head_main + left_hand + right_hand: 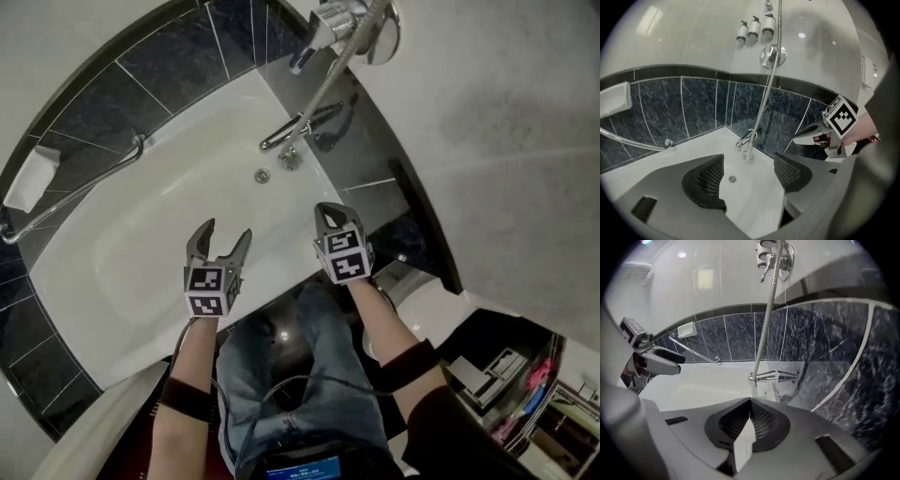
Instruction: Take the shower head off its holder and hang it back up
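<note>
Head view: chrome shower head (326, 25) (ribbed hose (321, 92))

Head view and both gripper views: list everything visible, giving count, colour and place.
Oval acrylic bathtub: one, white, below both grippers.
Marbled wall tiles: many, dark blue, around the tub.
Metal tap: one, chrome, tub's far end.
Round drain: one, chrome, in the tub beneath the tap.
Ribbed shower hose: one, silver, rising from the tap.
Round wall fitting: one, chrome, beside the hose.
Small bottles: three, white, high on the wall.
Grab bar: one, chrome, left tile wall.
Padded headrest: one, white, left rim.
Left gripper: one, grey, open, empty.
Right gripper: one, grey, shut, empty.
</note>
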